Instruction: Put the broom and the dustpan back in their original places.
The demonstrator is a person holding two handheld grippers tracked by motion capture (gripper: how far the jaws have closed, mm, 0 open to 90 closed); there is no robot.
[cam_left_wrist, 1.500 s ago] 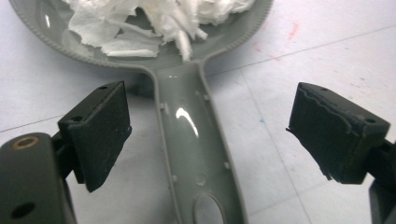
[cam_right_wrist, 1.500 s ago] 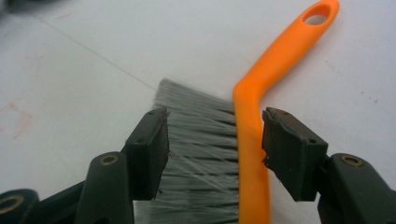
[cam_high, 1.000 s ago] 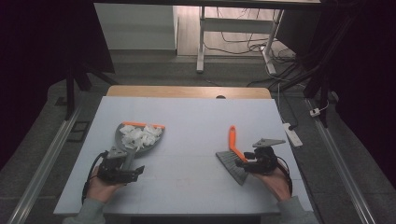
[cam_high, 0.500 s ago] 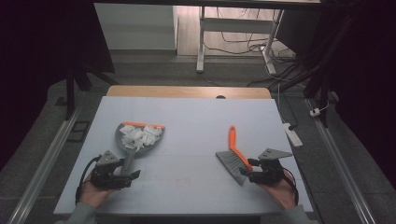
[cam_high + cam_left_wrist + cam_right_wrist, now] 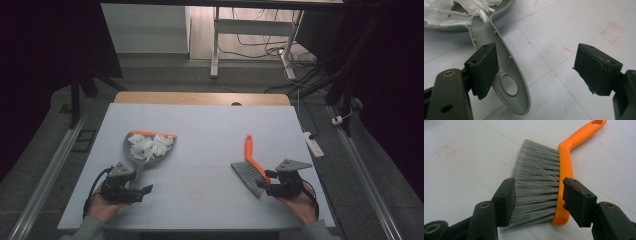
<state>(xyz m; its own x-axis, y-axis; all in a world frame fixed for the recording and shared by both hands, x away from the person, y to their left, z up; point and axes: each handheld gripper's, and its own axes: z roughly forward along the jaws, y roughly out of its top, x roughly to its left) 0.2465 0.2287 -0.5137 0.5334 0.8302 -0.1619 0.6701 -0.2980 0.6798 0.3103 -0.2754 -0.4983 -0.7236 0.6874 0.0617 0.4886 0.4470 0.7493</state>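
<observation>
- Left gripper [image 5: 536, 67], jaws spread, has one jaw over the dustpan [image 5: 506, 75] handle; a nudge toward 12 o'clock could spill the paper scraps [image 5: 149, 145].
- Right gripper [image 5: 539, 197], jaws parted around the brush [image 5: 541, 192], may crush bristles if it closes.

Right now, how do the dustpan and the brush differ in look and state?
The dustpan is grey with an orange front edge; the brush has an orange handle and grey bristles. The dustpan holds white paper scraps; the brush carries nothing. The left tongs stand wide open, one jaw at the dustpan's handle; the right tongs straddle the brush head, open, not clamped. Both lie flat on the table.
</observation>
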